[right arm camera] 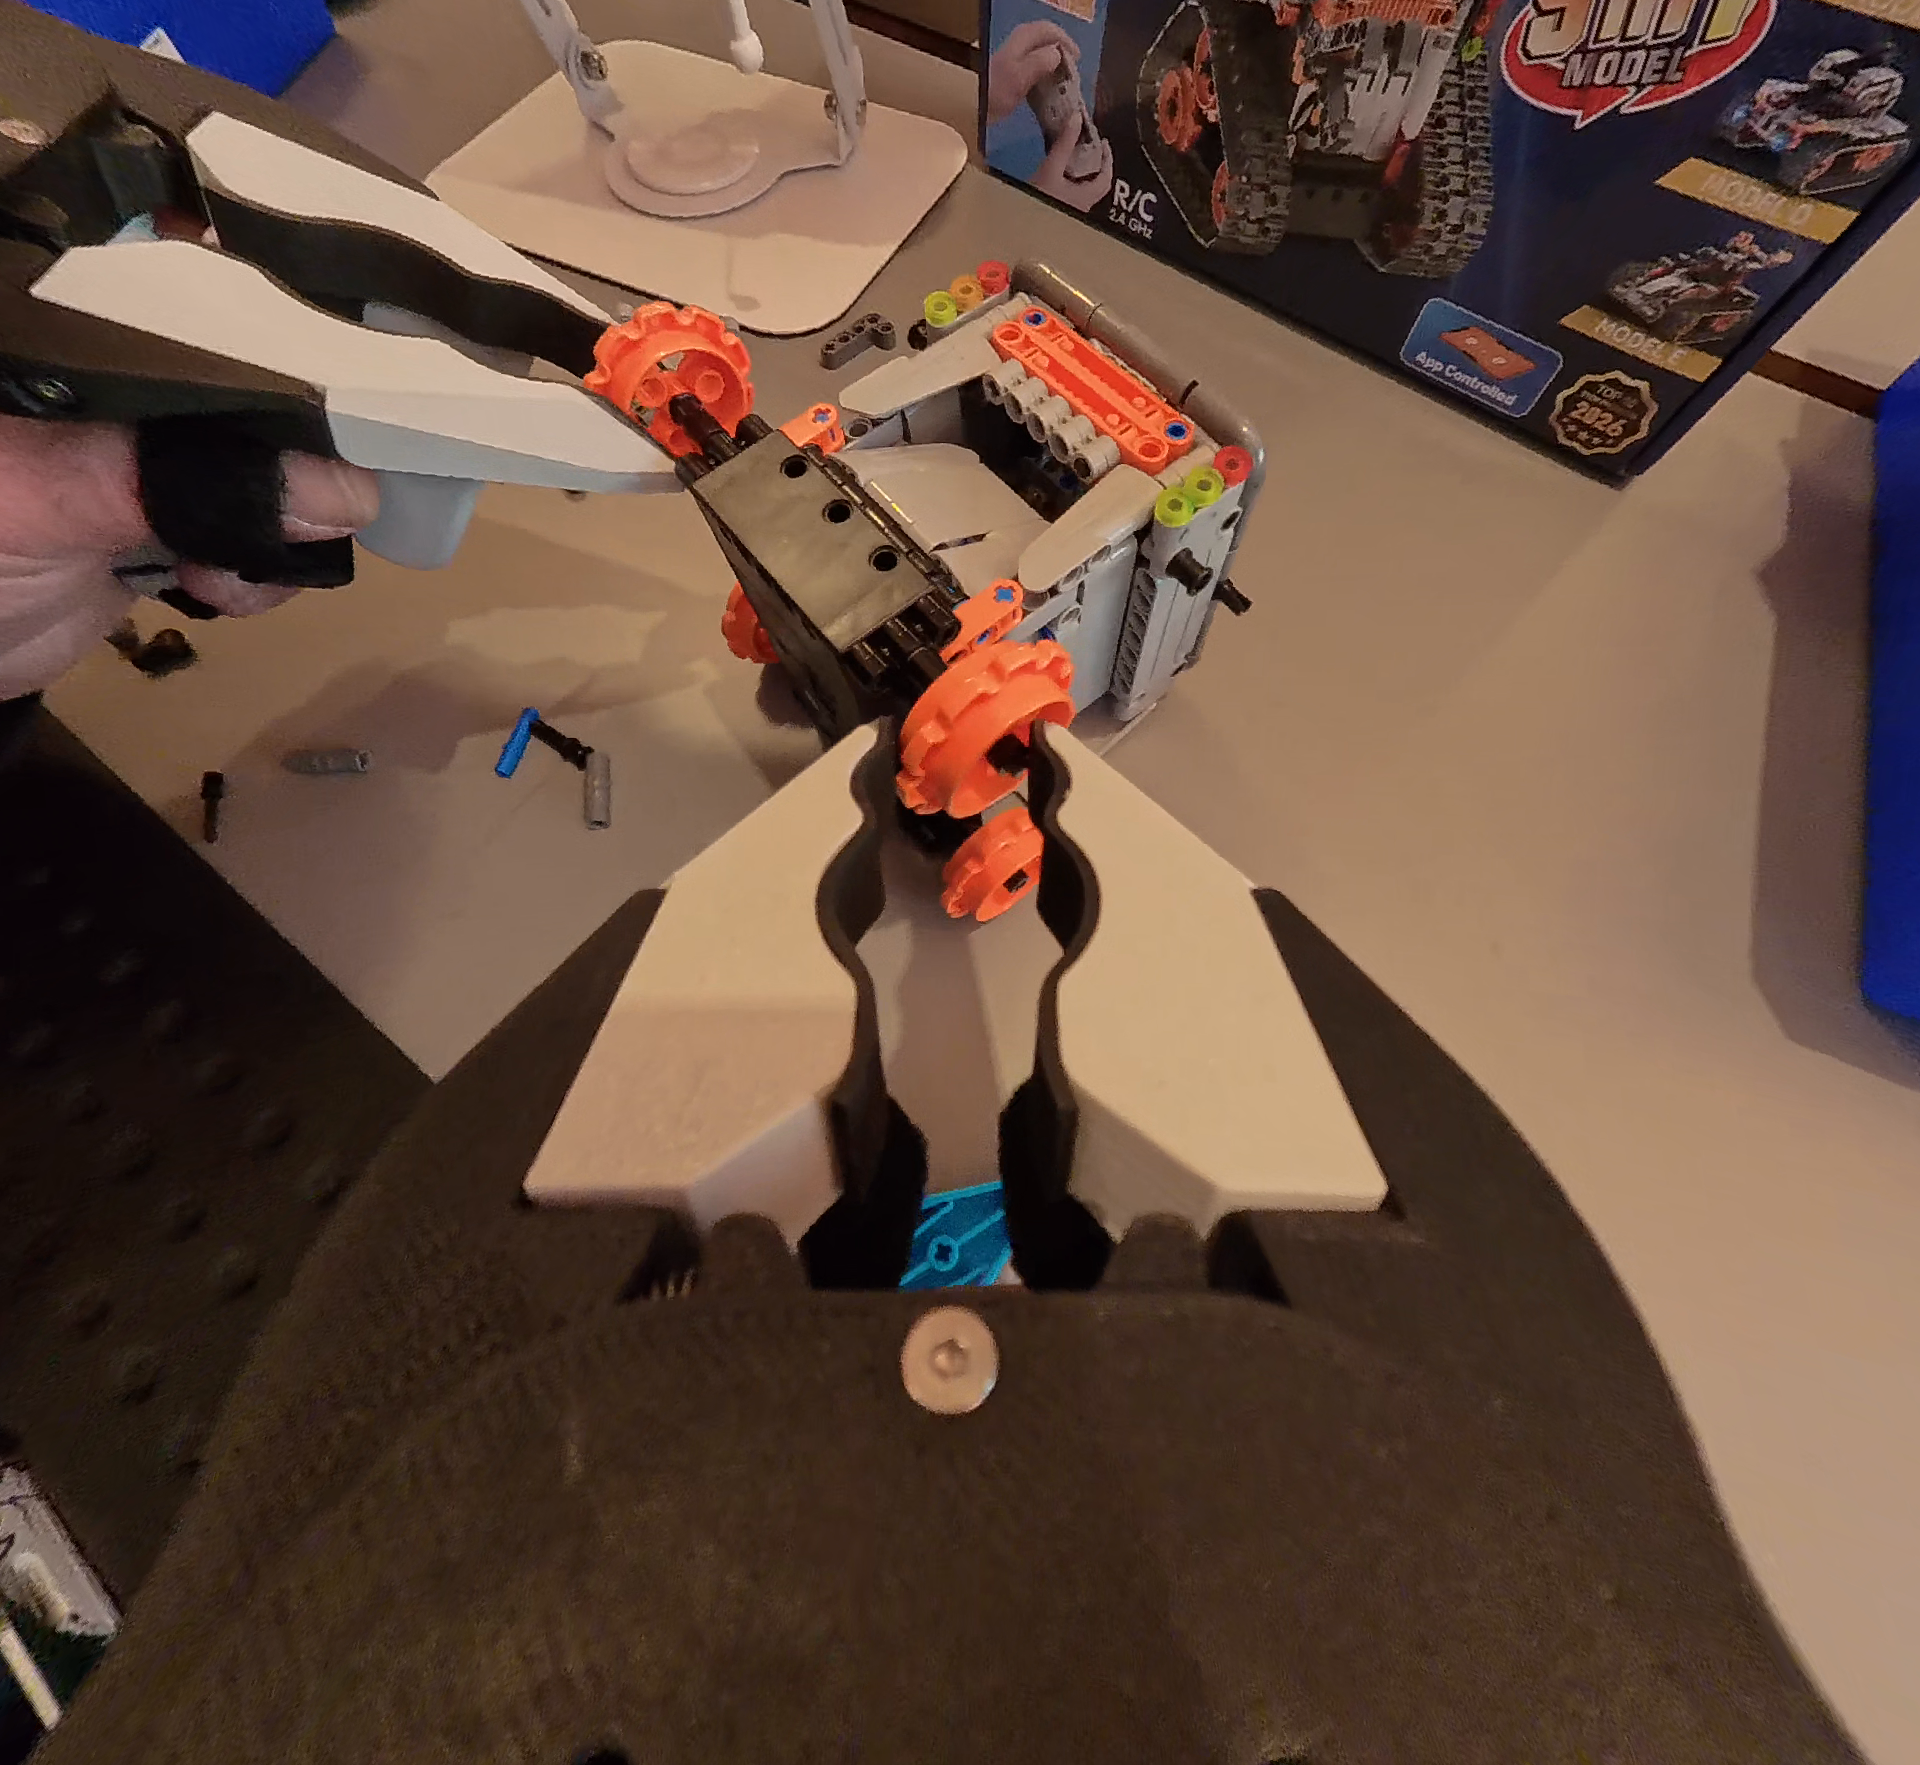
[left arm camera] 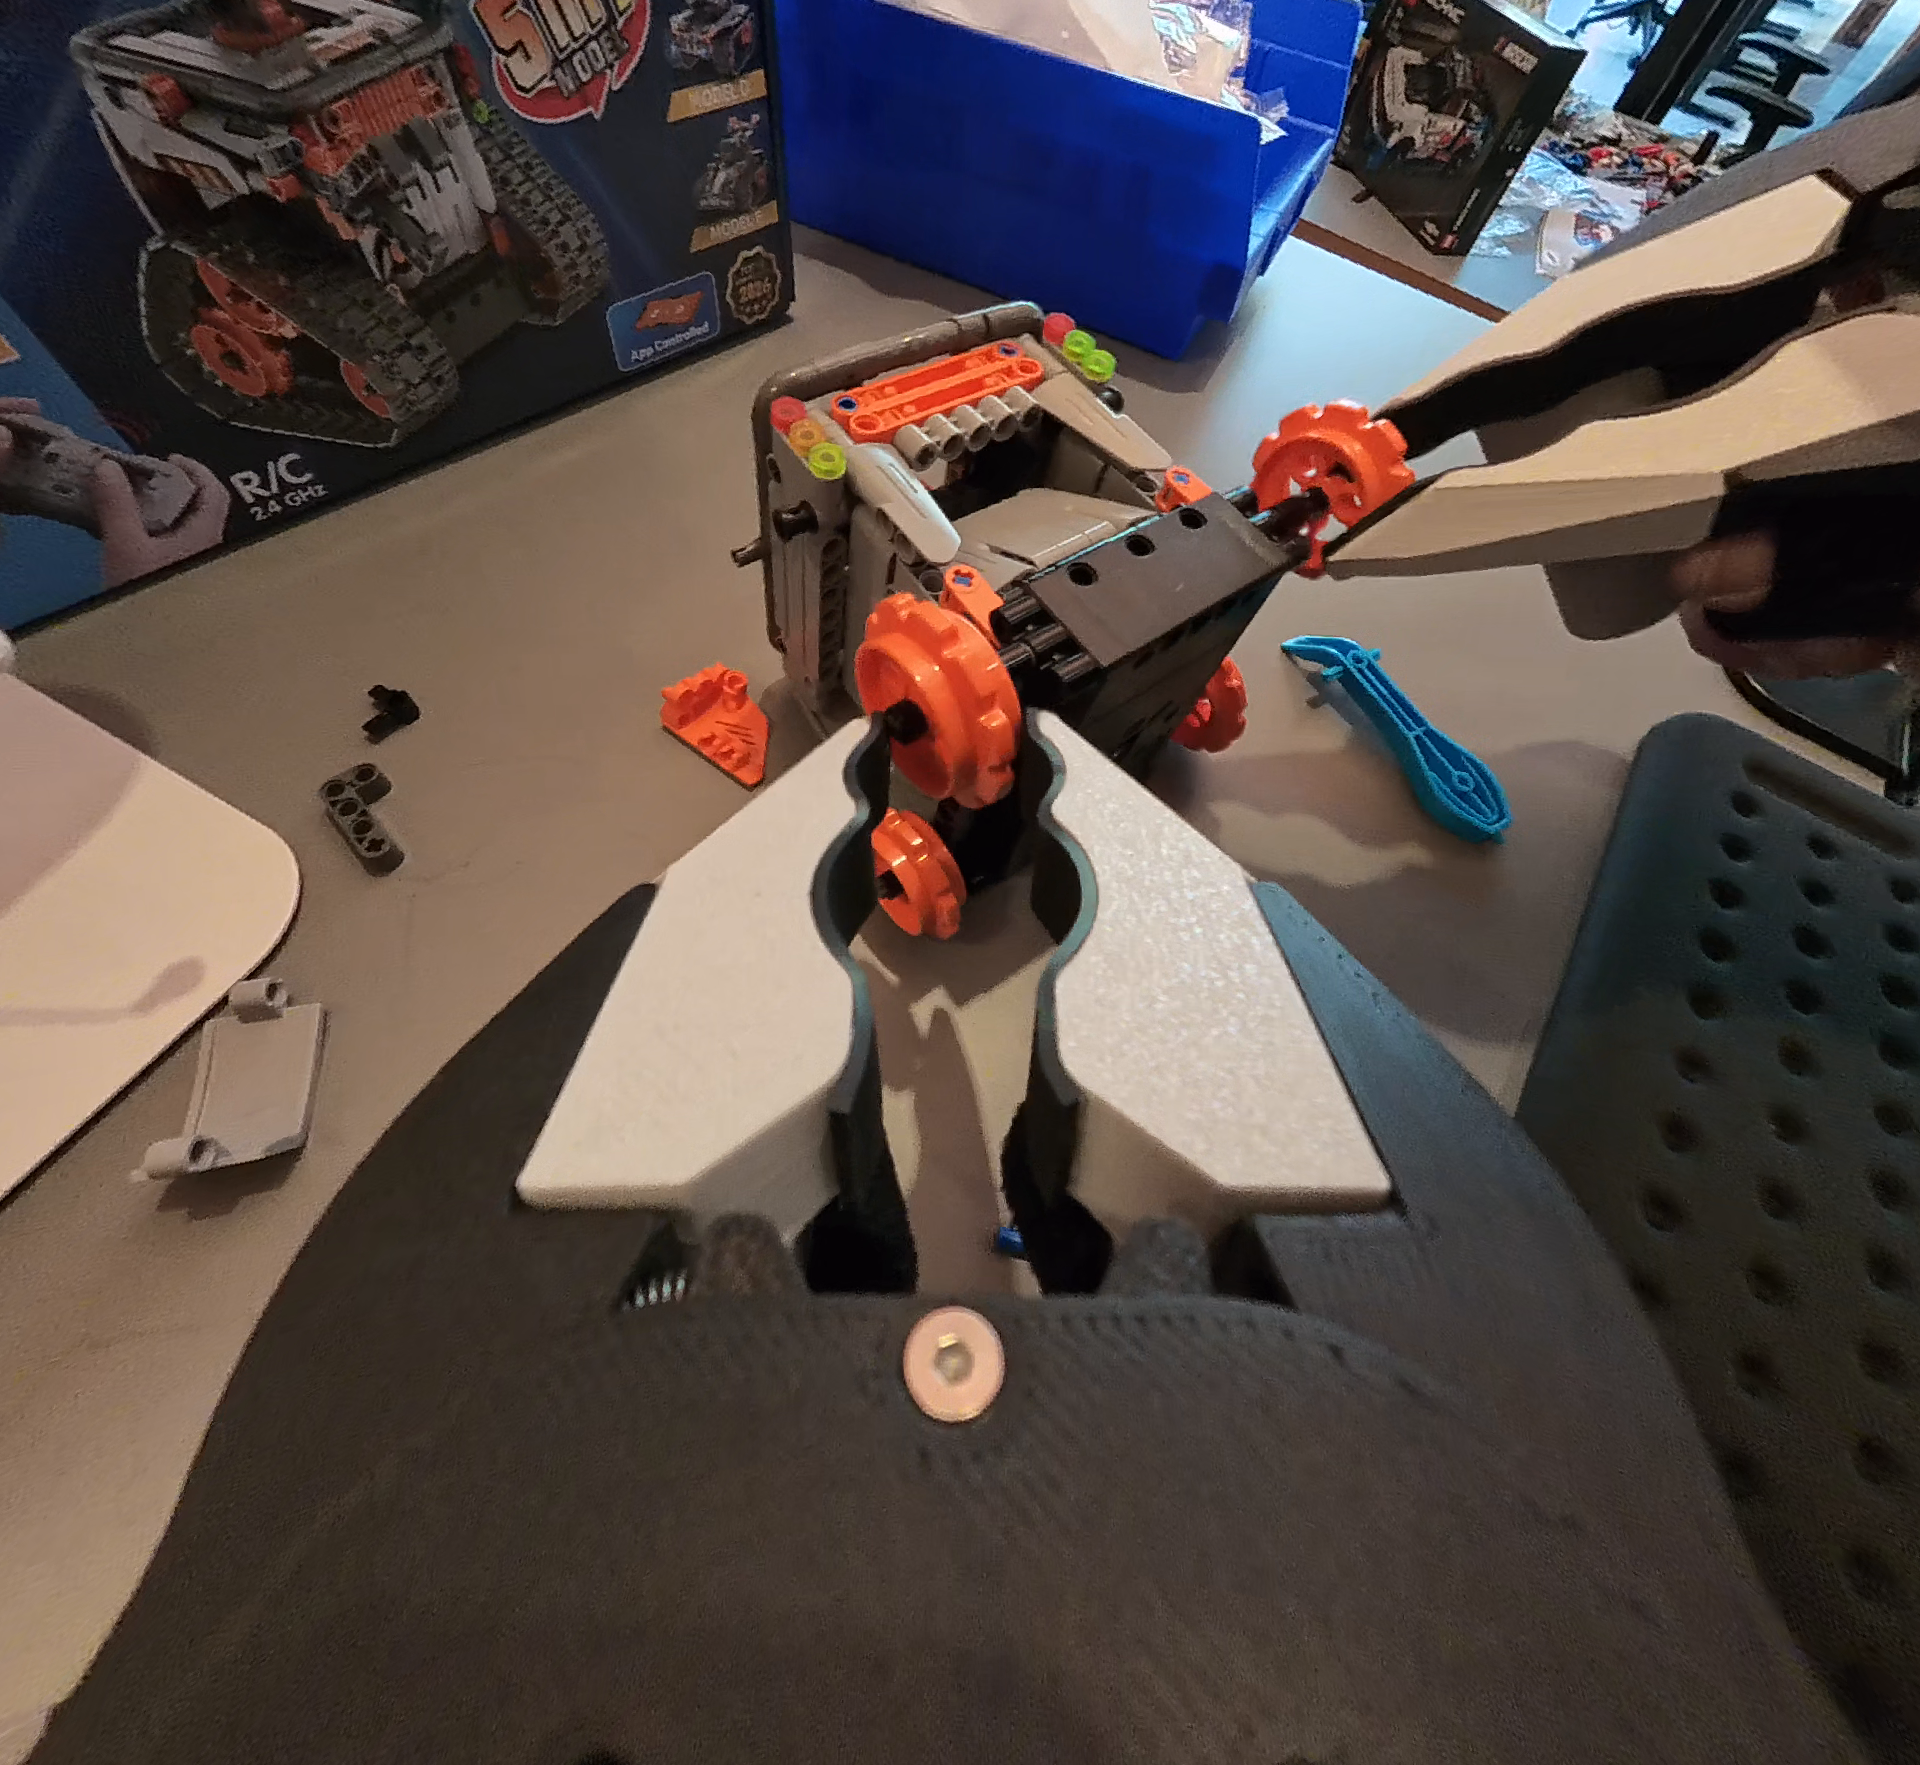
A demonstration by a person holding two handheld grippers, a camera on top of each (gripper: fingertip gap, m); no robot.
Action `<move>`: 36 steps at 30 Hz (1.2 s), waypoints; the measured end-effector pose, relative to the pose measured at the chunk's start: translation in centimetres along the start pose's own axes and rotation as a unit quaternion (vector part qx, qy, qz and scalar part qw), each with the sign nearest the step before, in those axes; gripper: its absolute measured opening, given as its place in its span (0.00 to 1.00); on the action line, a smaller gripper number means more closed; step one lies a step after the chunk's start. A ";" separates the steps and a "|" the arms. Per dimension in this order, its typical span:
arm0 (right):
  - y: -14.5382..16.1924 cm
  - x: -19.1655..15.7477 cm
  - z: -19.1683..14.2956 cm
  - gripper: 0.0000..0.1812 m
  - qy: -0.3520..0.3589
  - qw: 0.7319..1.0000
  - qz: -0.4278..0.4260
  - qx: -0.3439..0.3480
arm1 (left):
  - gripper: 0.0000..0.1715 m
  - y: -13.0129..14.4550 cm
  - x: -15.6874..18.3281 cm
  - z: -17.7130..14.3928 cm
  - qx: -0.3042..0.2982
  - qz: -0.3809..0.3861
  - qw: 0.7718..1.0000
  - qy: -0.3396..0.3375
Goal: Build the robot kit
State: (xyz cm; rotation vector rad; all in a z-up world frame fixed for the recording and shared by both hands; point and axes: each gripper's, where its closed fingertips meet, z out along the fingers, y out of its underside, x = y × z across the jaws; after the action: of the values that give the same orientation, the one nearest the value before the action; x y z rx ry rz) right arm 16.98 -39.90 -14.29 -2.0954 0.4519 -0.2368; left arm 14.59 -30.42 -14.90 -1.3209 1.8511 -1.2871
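your left gripper [left arm camera: 951, 744] clamped an orange wheel [left arm camera: 935, 697] on the model [left arm camera: 966, 510]; your right gripper [right arm camera: 961, 744] pinched the wheel [right arm camera: 982, 728] at the model's opposite end. with both grips on wheels, steady, even pressure probably suited the axles best.

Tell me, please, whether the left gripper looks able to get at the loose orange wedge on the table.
Probably, once freed: the left gripper is clamped on an orange wheel, but the orange wedge lies uncovered close beside it.
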 end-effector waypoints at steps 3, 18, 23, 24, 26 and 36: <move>0.0 -0.1 0.1 0.12 0.008 1.000 -0.003 0.005 | 0.13 0.0 -0.1 0.0 0.001 -0.003 1.000 -0.002; -0.5 -0.2 -1.4 0.18 -0.029 0.997 0.040 0.053 | 0.13 -0.3 -1.5 0.2 0.002 -0.037 0.999 0.036; 0.6 -0.3 -1.8 0.12 -0.070 0.993 0.067 0.072 | 0.13 -0.3 -1.4 0.1 -0.005 -0.040 0.998 0.054; 0.7 -0.3 -1.8 0.09 -0.070 0.992 0.067 0.075 | 0.13 -0.3 -1.3 0.0 -0.006 -0.037 0.998 0.055; 0.6 -0.4 -1.7 0.07 -0.077 0.991 0.071 0.083 | 0.15 -0.4 -1.2 -0.1 -0.005 -0.038 0.997 0.060; 0.2 -0.3 -0.5 0.02 -0.097 0.990 0.069 0.079 | 0.20 -0.1 -0.2 -0.4 0.006 -0.057 0.996 0.068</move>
State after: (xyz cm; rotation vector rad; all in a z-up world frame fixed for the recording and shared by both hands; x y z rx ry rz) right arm 16.47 -40.23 -14.18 -1.9010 0.4450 0.0119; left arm 14.32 -30.09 -14.67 -1.3816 1.8782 -1.4774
